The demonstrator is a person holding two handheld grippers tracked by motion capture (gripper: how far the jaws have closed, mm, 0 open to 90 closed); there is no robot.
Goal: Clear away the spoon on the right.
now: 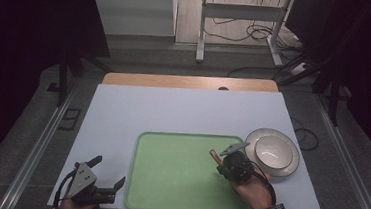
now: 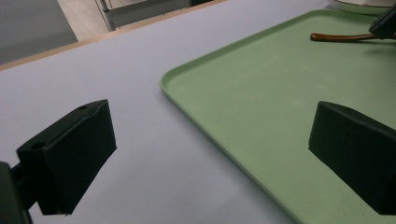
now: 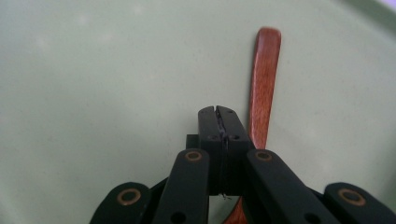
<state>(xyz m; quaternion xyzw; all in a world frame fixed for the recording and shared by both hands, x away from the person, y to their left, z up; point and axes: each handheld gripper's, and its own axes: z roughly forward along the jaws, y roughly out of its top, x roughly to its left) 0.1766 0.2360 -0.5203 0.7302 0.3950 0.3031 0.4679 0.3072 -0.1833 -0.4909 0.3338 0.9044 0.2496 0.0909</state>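
A green tray (image 1: 178, 176) lies at the near middle of the white table. A brown wooden handle (image 1: 214, 156) rests on the tray's right part, stretched flat (image 3: 264, 79) on the green surface (image 3: 93, 70). My right gripper (image 1: 220, 170) is over that part of the tray, low down. Its jaws (image 3: 218, 112) are pressed together with nothing between them, and the handle runs just beside them on the right. My left gripper (image 1: 109, 171) rests open at the near left of the table, one jaw over the white top and one over the tray edge (image 2: 187, 100).
A white bowl (image 1: 273, 150) sits on a round plate (image 1: 291, 168) just right of the tray. The table's far half is bare white top with a wooden strip (image 1: 190, 82) behind it. Cables and a metal frame (image 1: 240, 18) lie on the floor beyond.
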